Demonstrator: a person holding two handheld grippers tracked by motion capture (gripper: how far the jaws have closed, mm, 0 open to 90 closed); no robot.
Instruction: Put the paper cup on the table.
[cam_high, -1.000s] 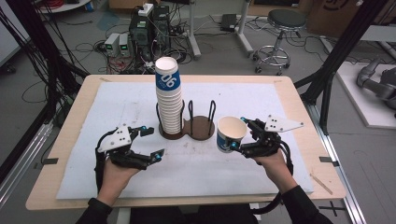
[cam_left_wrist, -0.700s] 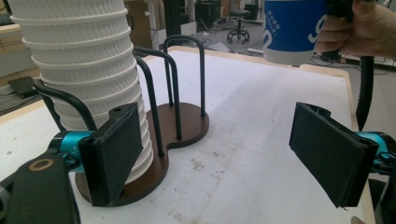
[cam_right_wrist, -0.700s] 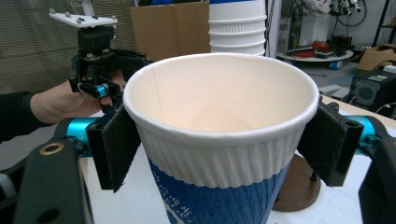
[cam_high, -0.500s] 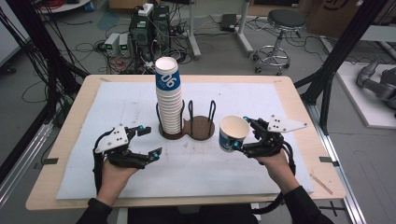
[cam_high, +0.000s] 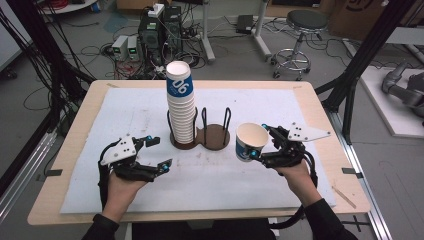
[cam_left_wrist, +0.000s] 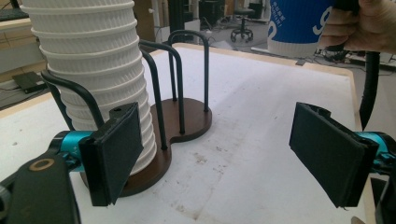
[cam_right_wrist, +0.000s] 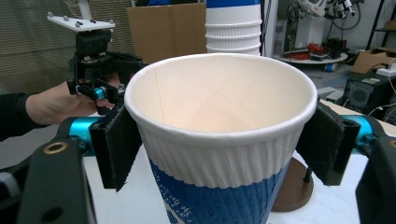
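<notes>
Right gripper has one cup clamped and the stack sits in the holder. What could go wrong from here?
1. The right gripper has just been closing on the single cup; thin paper could crush or slip out.
2. The cup stack rises well above the holder rails, so a nudge could topple it.
3. The left gripper, open and empty, sits close to the stack's base.

— Any text you can read?
— "06", white on the blue band of the top cup (cam_high: 179, 86) of your stack. Small print on the held cup (cam_left_wrist: 293, 23) is illegible.
</notes>
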